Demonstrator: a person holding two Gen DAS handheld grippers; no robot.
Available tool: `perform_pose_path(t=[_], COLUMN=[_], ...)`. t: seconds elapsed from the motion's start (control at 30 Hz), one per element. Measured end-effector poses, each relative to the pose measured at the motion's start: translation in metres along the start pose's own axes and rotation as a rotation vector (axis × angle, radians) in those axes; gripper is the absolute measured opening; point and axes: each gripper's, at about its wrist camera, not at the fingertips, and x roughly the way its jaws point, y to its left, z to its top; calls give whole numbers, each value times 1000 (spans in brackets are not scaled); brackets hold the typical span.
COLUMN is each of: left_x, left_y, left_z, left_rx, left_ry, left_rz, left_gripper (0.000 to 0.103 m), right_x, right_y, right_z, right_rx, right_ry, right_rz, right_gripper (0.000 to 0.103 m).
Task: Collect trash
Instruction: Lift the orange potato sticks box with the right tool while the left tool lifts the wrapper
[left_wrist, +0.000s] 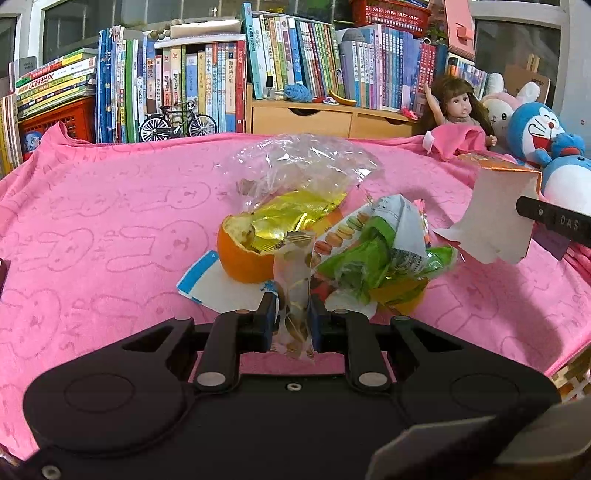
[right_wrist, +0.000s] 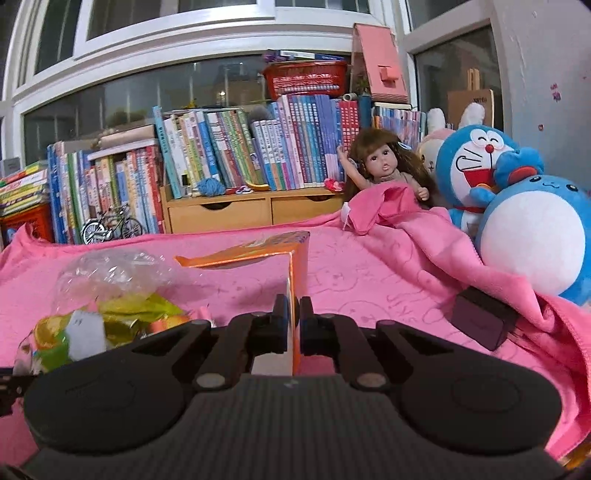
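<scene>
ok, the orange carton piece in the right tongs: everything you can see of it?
The orange carton piece is flattened, torn cardboard: glossy orange print outside, plain pale grey-white inside, ragged lower edge. The right tongs are shut on one panel, edge-on between the pads. It is held lifted off the pink towel, right of the trash pile, touching nothing else visible.

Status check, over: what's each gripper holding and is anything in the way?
Left gripper shut on clear snack wrapper. Right gripper shut on orange carton, lifted. Trash pile left on pink cloth. Nothing blocking.
</scene>
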Motion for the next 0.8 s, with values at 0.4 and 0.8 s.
perform_pose_path(t=[0.4, 0.8], left_x=[-23, -58], left_y=[-8, -20], left_z=[-14, -40], left_rx=[13, 25], left_ry=[-1, 16], left_rz=[-42, -105], left_gripper=[18, 18], right_x=[-41, -96], right_y=[5, 9], right_z=[-14, -38], right_rx=[3, 8], right_ry=[1, 15], right_rz=[46, 108], right_gripper=[8, 9])
